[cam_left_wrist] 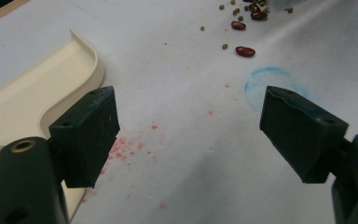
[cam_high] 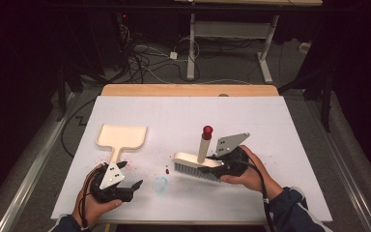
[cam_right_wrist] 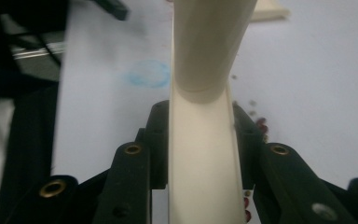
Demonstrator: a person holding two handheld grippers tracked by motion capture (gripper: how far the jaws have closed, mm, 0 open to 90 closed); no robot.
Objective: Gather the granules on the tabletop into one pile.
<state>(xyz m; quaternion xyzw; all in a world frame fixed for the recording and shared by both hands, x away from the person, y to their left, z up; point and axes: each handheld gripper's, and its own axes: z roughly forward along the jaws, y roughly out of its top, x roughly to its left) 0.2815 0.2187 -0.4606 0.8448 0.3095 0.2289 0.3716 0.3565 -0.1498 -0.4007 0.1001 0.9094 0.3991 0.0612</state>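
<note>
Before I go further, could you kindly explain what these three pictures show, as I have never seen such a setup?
A person sits at a white table with a hand-held two-jaw tool in each hand. One camera looks down from above; one more rides on each tool, looking along its jaws. The right gripper is shut on a cream brush with grey bristles and a red-tipped handle. The left gripper stands open, holding nothing, beside a cream dustpan. Red beans and smaller seeds lie scattered on the table, near a blue ring mark.

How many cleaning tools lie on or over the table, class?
2: a dustpan lying flat at the left beside the open left gripper, and a brush clamped in the right gripper. More could be hidden.
</note>
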